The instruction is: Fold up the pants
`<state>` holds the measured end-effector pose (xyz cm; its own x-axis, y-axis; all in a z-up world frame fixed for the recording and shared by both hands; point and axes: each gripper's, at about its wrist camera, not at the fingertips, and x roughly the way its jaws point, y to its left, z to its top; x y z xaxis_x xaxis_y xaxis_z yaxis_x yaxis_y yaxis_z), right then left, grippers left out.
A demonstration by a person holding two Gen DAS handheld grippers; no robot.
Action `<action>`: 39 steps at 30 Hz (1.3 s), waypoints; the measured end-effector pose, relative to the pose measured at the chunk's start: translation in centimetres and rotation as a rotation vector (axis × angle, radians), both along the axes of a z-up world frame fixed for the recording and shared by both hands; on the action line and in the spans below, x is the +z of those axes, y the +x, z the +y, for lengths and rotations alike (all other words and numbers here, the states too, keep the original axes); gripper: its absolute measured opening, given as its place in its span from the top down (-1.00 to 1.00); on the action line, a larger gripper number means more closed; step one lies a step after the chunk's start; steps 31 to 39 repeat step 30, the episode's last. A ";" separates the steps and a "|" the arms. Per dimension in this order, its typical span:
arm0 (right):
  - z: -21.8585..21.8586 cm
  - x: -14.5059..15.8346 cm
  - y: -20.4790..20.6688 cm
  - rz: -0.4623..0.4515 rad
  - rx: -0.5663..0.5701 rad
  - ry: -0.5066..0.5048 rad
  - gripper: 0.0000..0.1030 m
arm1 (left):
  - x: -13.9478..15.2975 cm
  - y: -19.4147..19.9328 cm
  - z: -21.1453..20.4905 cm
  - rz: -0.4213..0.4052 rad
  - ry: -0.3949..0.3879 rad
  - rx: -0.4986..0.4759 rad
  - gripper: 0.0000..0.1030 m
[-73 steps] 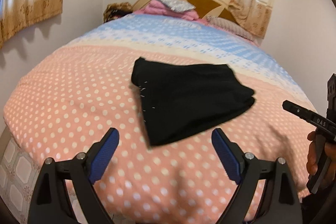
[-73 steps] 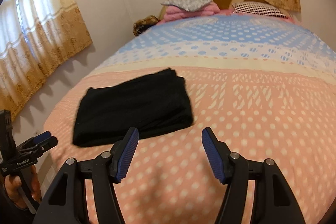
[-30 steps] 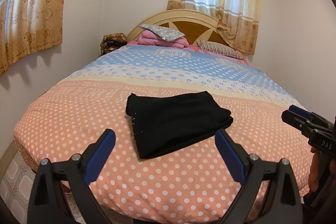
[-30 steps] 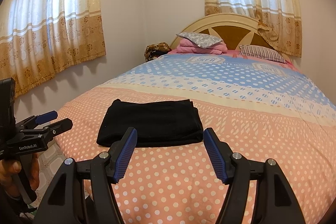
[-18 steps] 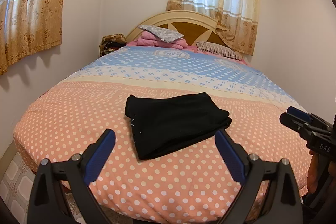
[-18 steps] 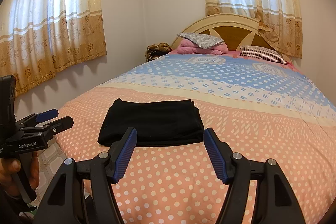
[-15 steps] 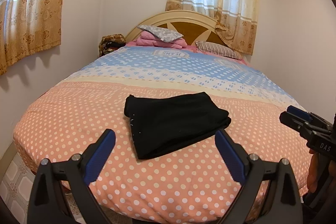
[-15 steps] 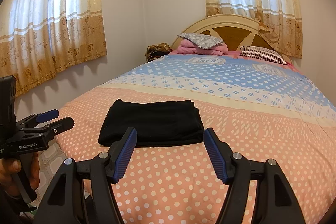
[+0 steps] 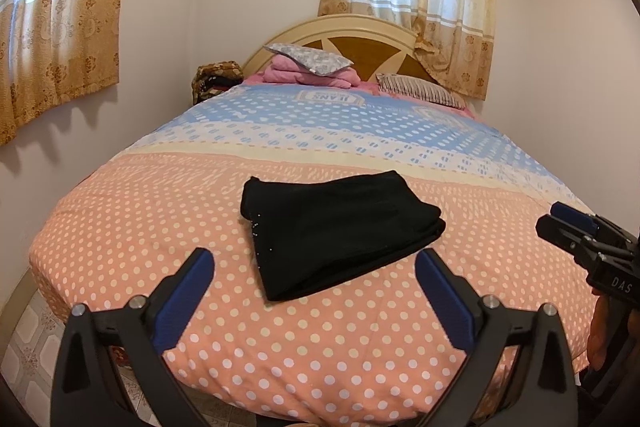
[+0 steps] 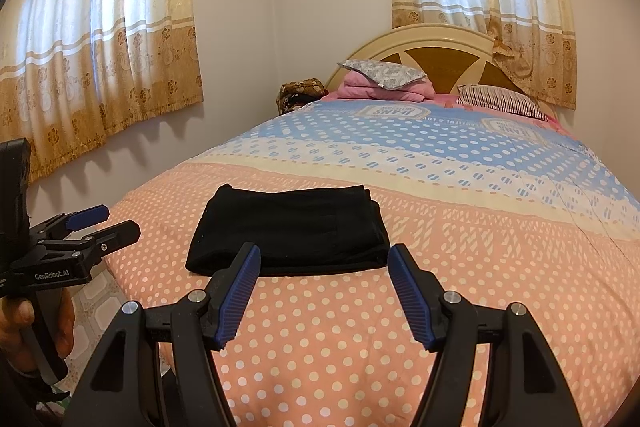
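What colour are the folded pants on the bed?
Black: the folded fabric pants look plain, with tiny pale specks along one edge, clearest in the left wrist view.

Bare bedspread (image 9: pixel 132 227) rings the pants (image 9: pixel 336 227); pillows (image 9: pixel 308 61) far behind

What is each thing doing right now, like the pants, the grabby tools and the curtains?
Black pants: folded into a flat bundle, lying on the bed.
Left tool: open, holding nothing, short of the pants.
Right tool: open, holding nothing.
Curtains: drawn closed, daylight glowing through.
Grey pillow: resting on pink bedding.
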<state>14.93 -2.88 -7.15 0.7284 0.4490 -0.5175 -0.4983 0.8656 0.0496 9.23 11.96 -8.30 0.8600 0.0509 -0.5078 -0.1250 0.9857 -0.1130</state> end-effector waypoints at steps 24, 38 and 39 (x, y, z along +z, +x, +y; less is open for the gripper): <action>0.2 -0.4 -0.5 -0.003 0.045 -0.026 -0.31 | -0.1 0.3 -0.1 0.012 0.009 0.010 -1.00; 0.2 -0.4 -0.6 -0.004 0.045 -0.028 -0.31 | -0.4 0.1 -0.3 0.001 0.019 0.018 -1.00; 0.2 -0.4 -0.6 -0.004 0.045 -0.028 -0.31 | -0.4 0.1 -0.3 0.001 0.019 0.018 -1.00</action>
